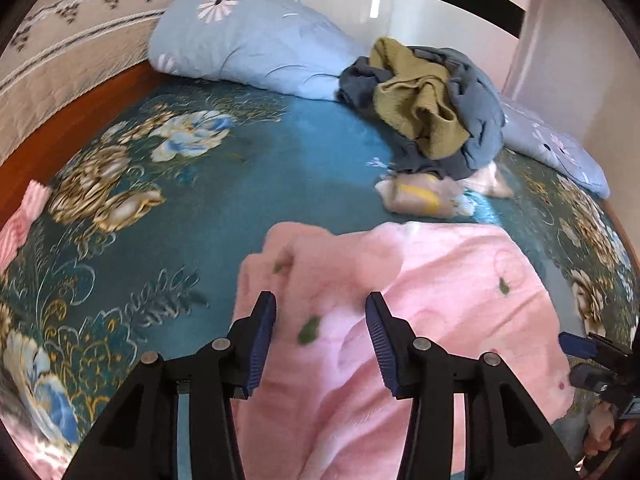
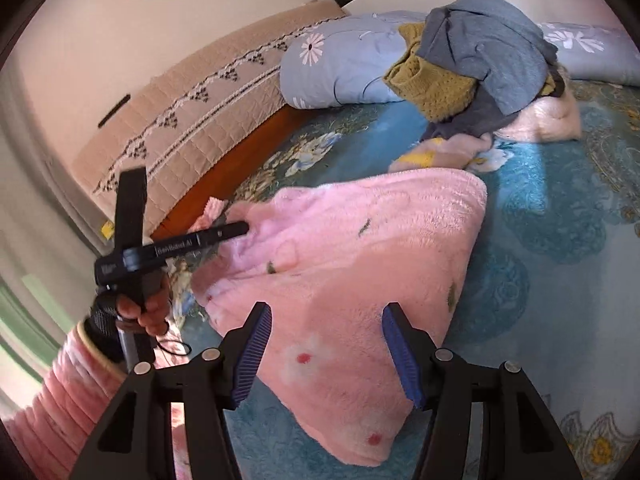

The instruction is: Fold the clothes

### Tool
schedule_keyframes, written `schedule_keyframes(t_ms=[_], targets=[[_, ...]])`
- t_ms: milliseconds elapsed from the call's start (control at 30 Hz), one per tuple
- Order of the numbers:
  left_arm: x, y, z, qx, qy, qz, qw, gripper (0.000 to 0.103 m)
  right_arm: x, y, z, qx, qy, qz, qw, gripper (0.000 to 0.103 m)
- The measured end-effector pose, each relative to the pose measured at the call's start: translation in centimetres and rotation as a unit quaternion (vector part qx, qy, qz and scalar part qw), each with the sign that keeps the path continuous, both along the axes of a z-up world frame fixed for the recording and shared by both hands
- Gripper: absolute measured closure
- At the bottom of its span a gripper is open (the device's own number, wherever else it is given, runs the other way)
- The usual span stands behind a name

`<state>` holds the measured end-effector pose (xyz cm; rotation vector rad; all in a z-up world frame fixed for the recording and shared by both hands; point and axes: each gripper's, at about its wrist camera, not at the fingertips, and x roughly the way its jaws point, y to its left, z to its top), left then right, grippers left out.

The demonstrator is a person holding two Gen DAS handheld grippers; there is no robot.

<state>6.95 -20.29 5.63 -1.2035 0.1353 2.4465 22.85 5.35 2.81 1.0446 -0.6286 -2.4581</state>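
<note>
From my left wrist camera, my left gripper (image 1: 321, 340) hovers low over the pink fleece garment (image 1: 420, 300), both fingers pointing toward twelve o'clock. The jaws stand wide apart with nothing between them; the blue pads (image 1: 262, 344) frame bare fleece. The garment lies on the teal floral bedspread (image 1: 240, 184), filling the view from six to about four o'clock, its far edge running roughly nine to three. At four o'clock, at the rim, the tips of my right gripper (image 1: 580, 354) show beside the garment's edge. At one o'clock sits the heap of clothes (image 1: 432, 108), olive knit over grey-blue cloth, against a pale blue flowered pillow (image 1: 248, 40).

From my right wrist camera, my right gripper (image 2: 327, 354) also points toward twelve o'clock, jaws spread wide and holding nothing, over the near corner of the pink fleece garment (image 2: 352, 264). Here the garment reads as a rough wedge, its long axis running from the near corner at six o'clock out to the broad far edge at one o'clock. At nine o'clock my left hand (image 2: 146, 308) grips the handle, in a pink fleece sleeve (image 2: 68, 392), and my left gripper (image 2: 230, 230) reaches to the garment's left edge; I cannot tell its opening from this side. The heap of clothes (image 2: 480, 52) is at one o'clock.
</note>
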Motion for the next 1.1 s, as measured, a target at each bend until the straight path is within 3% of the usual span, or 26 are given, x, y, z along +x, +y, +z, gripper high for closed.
schedule_keyframes(t_ms=[133, 267, 433, 533, 633, 833, 933, 1100], targets=[[0.2, 1.7, -0.3, -0.045, 0.02, -0.01, 0.9987, 0.073, -0.8, 0.0, -0.9, -0.004, -0.018, 0.001, 1.0, 0.041], [-0.6, 2.5, -0.3, -0.089, 0.046, 0.028, 0.9946, 0.089, -0.9, 0.1, -1.1, -0.01, -0.021, 0.001, 1.0, 0.041], [-2.5, 0.0, 0.4, -0.067, 0.03, 0.066, 0.9951, 0.09, -0.8, 0.1, -1.2, -0.008, -0.022, 0.003, 1.0, 0.041], [-3.5, -0.6, -1.3, -0.095, 0.01, 0.07, 0.993, 0.089, -0.9, -0.2, -1.5, -0.004, -0.026, 0.008, 1.0, 0.041], [-4.6, -1.6, -2.6, -0.074, -0.013, 0.084, 0.9937, 0.089, -1.1, -0.4, -1.8, 0.001, -0.029, 0.013, 0.999, 0.041], [-6.1, -1.8, -3.4, -0.056, -0.052, 0.113, 0.9907, 0.078, -1.1, -0.4, -2.1, 0.003, -0.032, 0.02, 0.999, 0.041], [-5.9, -2.9, -2.2, -0.016, -0.078, 0.124, 0.9891, 0.069, -1.1, -0.1, -2.1, -0.004, -0.035, 0.018, 0.999, 0.041], [-2.3, -2.2, -0.8, -0.006, -0.054, 0.094, 0.994, 0.068, -0.2, 0.5, -0.4, -0.003, -0.012, -0.005, 1.0, 0.041]])
